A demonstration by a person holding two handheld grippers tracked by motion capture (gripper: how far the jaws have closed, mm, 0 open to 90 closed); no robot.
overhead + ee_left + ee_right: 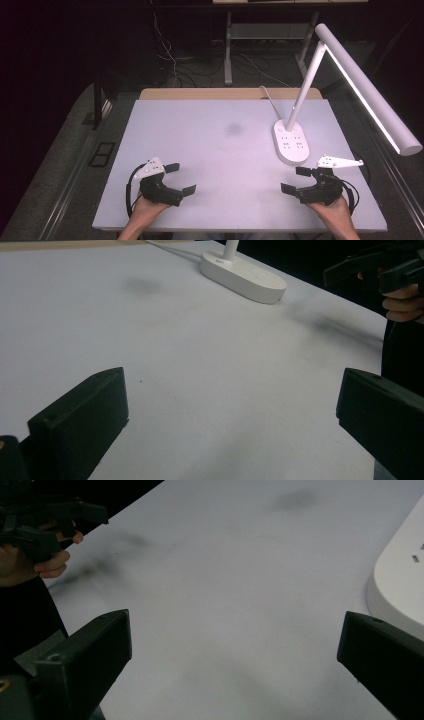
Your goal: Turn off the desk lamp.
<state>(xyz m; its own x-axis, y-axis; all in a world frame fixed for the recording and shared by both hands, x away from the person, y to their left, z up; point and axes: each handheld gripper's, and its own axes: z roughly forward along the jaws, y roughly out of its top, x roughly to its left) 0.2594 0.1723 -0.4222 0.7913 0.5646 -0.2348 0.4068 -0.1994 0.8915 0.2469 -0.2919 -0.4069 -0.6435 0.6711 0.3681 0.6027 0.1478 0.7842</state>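
My left gripper [180,179] rests near the table's front left, held in a hand, jaws wide apart and pointing right, with nothing between them. In the left gripper view the left gripper [232,425] frames bare white tabletop. My right gripper [296,180] sits at the front right, jaws open and pointing left, also holding nothing. In the right gripper view the right gripper [235,667] stands over the bare table beside the lamp base [400,587]. Each gripper shows far off in the other's view: the right gripper [380,267] and the left gripper [50,522].
A white desk lamp base [290,142] with sockets stands right of centre, its arm [305,85] rising to a lit bar [367,85] over the right edge. Its cord [270,97] runs to the back. The white table [215,150] has a faint dark smudge [233,129].
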